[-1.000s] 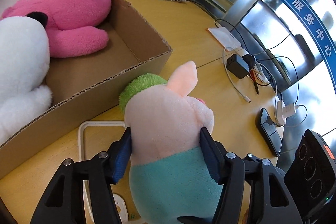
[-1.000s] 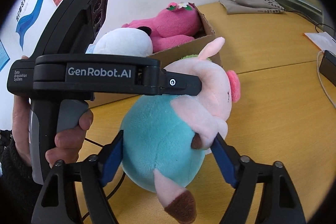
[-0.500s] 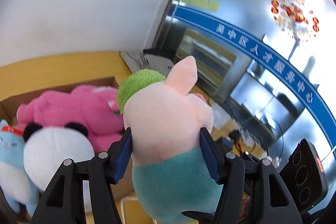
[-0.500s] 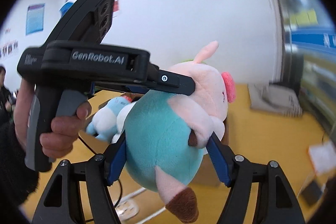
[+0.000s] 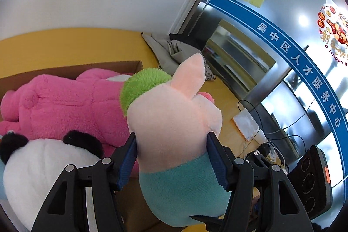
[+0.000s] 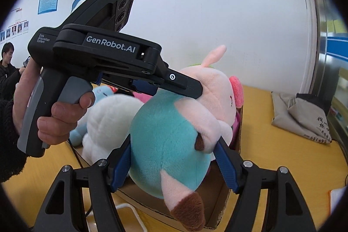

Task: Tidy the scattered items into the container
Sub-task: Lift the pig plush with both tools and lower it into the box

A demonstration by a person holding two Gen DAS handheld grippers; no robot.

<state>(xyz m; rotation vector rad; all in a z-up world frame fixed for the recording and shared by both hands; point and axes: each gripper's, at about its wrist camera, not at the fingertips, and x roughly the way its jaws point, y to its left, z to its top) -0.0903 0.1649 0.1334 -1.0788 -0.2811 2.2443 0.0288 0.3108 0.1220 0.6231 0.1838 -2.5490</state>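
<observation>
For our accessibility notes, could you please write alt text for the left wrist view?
The left tongs grip a pig plush above a cardboard box holding a pink plush and a panda. A yellow table lies behind.

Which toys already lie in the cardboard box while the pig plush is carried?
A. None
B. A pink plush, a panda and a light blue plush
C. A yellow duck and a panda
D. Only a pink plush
B: the pink plush, panda and light blue plush lie in the cardboard box.
</observation>
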